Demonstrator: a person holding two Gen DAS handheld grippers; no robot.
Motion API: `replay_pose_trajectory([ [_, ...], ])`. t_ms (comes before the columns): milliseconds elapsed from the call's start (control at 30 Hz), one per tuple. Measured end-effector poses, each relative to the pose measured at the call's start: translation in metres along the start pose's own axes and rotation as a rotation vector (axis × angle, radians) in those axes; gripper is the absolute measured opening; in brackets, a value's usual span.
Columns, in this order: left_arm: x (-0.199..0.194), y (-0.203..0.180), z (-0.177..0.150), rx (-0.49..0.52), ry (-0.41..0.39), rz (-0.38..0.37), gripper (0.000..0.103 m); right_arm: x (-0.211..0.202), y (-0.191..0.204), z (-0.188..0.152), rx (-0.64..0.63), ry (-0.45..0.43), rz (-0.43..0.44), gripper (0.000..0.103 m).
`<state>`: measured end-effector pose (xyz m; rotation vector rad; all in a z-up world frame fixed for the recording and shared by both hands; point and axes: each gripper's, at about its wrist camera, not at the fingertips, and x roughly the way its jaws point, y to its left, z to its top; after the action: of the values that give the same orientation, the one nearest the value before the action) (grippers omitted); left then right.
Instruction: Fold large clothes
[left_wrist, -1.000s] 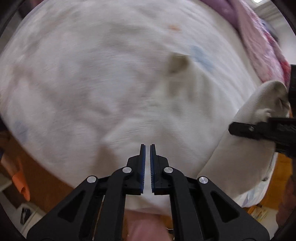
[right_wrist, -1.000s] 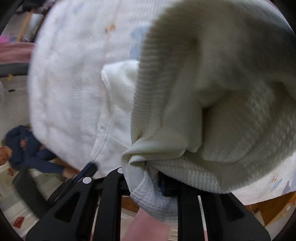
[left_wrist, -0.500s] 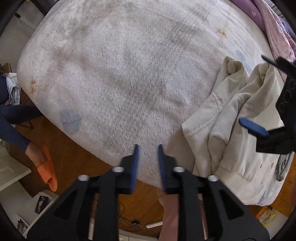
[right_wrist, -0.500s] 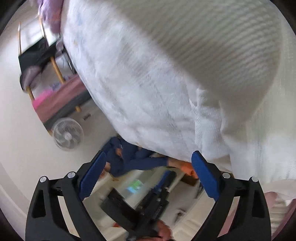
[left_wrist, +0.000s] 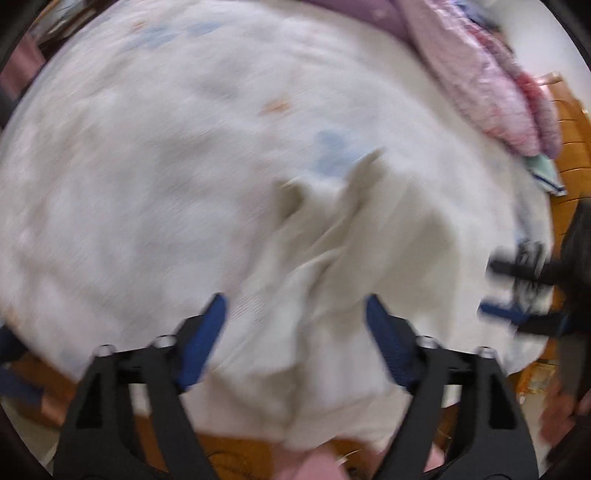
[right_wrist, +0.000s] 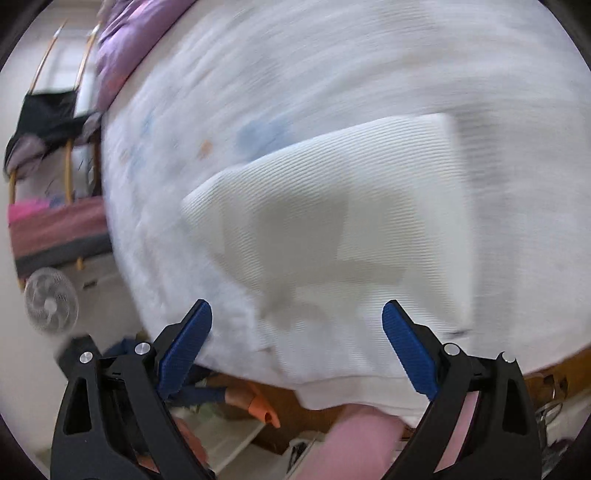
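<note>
Cream ribbed garment (right_wrist: 332, 229) lies on the bed (right_wrist: 369, 66), its hem hanging over the bed's near edge, and both tongs hover just above that edge. From the right wrist view, the right gripper (right_wrist: 297, 332) stands wide, blue pads (right_wrist: 188, 347) spread either side of the garment's lower edge and gripping nothing; its shadow falls across the flat ribbed cloth. From the left wrist view, the left gripper (left_wrist: 295, 328) is likewise wide, with the rumpled part of the garment (left_wrist: 343, 280) between and beyond its fingers, touching neither as far as the blur allows. The right gripper (left_wrist: 517, 291) shows at the bed's right edge in that view, blurred.

Half a second ago the left tongs were only narrowly parted over bare bedspread with the garment off to the right; now they are spread and the garment sits straight ahead. The right tongs were wide then as well, but the cloth filled the upper view; now it lies flatter on the bed.

Farther off, a pink and purple quilt (left_wrist: 491, 74) is heaped at the bed's far side. A fan (right_wrist: 51, 301) stands on the floor left of the bed.
</note>
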<state>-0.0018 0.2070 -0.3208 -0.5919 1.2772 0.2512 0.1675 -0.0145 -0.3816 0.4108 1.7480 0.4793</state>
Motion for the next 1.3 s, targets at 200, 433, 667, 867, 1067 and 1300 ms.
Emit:
replay_pose_trajectory([
  [200, 0.055, -0.04, 0.068, -0.024, -0.001, -0.164, 0.075, -0.027, -0.064, -0.004, 0.146, -0.034, 0.007, 0.09],
  [433, 0.065, -0.034, 0.083, -0.113, 0.082, -0.101, 0.016, -0.035, -0.112, -0.007, 0.237, -0.006, 0.016, 0.09],
  [667, 0.075, -0.036, 0.063, 0.001, 0.045, 0.171, 0.018, -0.022, -0.085, 0.021, 0.115, 0.031, 0.047, 0.086],
  [867, 0.135, -0.051, 0.095, 0.11, 0.06, 0.333, 0.032, 0.017, -0.021, 0.061, -0.122, -0.003, 0.044, 0.043],
  [1067, 0.094, -0.044, 0.099, 0.137, 0.004, 0.456, 0.078, 0.086, -0.017, 0.093, -0.106, 0.111, -0.158, 0.044],
  [1300, 0.037, -0.037, 0.063, 0.037, 0.017, 0.226, 0.039, 0.047, -0.014, 0.052, -0.105, 0.135, -0.049, 0.043],
])
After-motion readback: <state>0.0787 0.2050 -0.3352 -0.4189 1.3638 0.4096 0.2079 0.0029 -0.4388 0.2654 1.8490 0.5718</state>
